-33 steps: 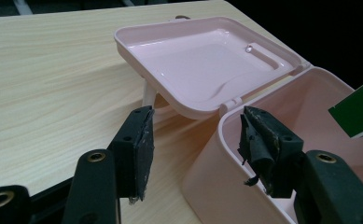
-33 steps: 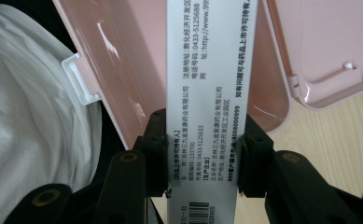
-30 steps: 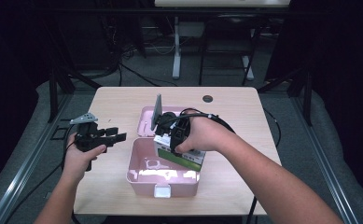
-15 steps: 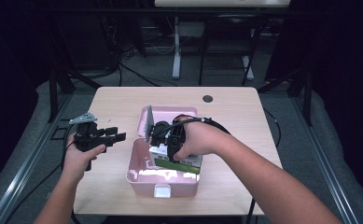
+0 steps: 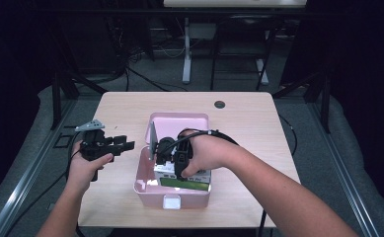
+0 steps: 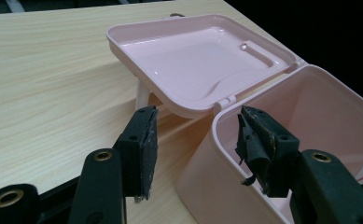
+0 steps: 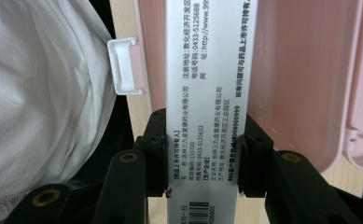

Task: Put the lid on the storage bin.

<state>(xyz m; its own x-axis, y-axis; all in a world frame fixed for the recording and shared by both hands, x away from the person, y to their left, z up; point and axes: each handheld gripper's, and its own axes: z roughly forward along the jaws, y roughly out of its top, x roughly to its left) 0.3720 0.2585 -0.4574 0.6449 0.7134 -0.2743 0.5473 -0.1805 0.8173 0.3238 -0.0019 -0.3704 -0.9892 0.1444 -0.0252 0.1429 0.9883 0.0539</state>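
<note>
My right tool (image 7: 201, 154) is clamped on a white carton (image 7: 207, 93), both jaws pressed to its sides, and holds it over the open pink box (image 5: 145, 185) at the middle of the counter (image 5: 258, 118). The box lid (image 6: 193, 56) lies folded back behind the box. More cartons (image 5: 187, 182) sit inside the box. My left tool (image 6: 195, 144) hangs just left of the box, jaws parted and empty, near its rim.

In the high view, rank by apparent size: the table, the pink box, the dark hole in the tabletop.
Largest to smallest, as they look:
1. table
2. pink box, counting its open lid
3. dark hole, tiny and farther from the camera, though clearly smallest
</note>
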